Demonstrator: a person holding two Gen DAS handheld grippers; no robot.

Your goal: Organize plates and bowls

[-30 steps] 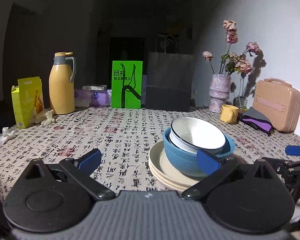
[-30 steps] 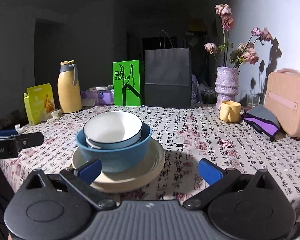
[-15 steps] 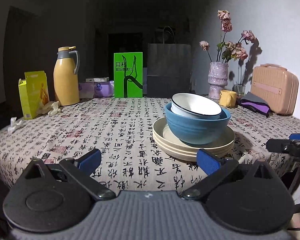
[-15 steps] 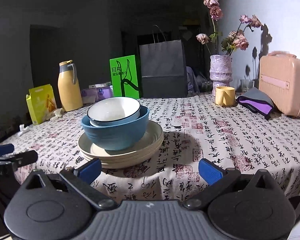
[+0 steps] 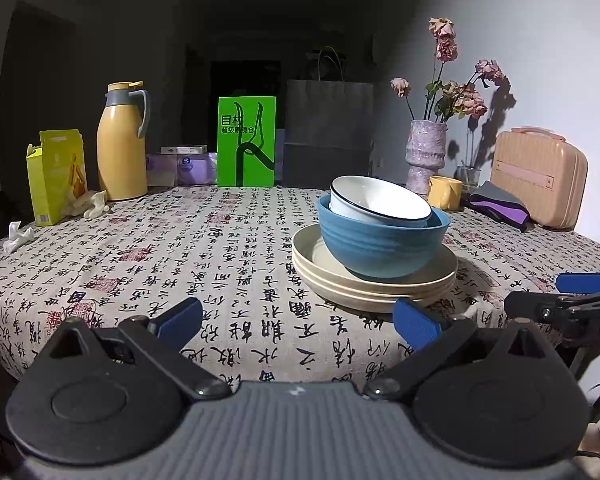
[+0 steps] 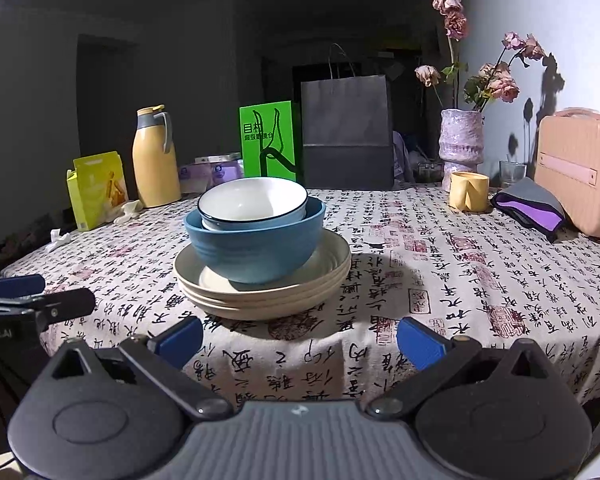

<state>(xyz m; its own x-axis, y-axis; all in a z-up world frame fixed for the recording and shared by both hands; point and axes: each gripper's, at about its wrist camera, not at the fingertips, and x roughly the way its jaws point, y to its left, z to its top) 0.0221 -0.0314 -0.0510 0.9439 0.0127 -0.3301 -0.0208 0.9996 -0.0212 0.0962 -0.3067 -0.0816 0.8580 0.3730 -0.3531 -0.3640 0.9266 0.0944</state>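
A stack of cream plates [image 6: 260, 292] sits on the table near its front edge, on a tablecloth [image 6: 440, 300] printed with black calligraphy and red seals. A ribbed blue bowl [image 6: 256, 248] stands upright in the top plate, and a white bowl [image 6: 252, 202] with a dark rim nests inside it, tilted slightly so its near-left side rides higher than the blue rim.

The left gripper [image 5: 296, 320] hovers at the near edge of the table, its blue-padded fingers spread wide with nothing between them; the stack lies just beyond and toward its right finger. The right gripper [image 6: 300, 338] is likewise held low at the near edge, fingers wide apart and empty, with the stack just ahead and slightly left. Each gripper's tip shows at the side of the other's view, well apart from the dishes.

Along the far side stand a yellow carton [image 5: 58, 176] at the left, crumpled white gloves [image 5: 86, 204], a yellow thermos jug [image 5: 122, 144], purple packets [image 5: 180, 166], a green box [image 5: 246, 146] and a dark paper bag [image 5: 328, 132]. Farther right are a lilac vase [image 6: 460, 144] with dried roses [image 6: 496, 80], a yellow mug [image 6: 468, 190], a small glass [image 6: 512, 172], a folded grey-and-purple cloth [image 6: 530, 206] and a pink case [image 6: 580, 176].
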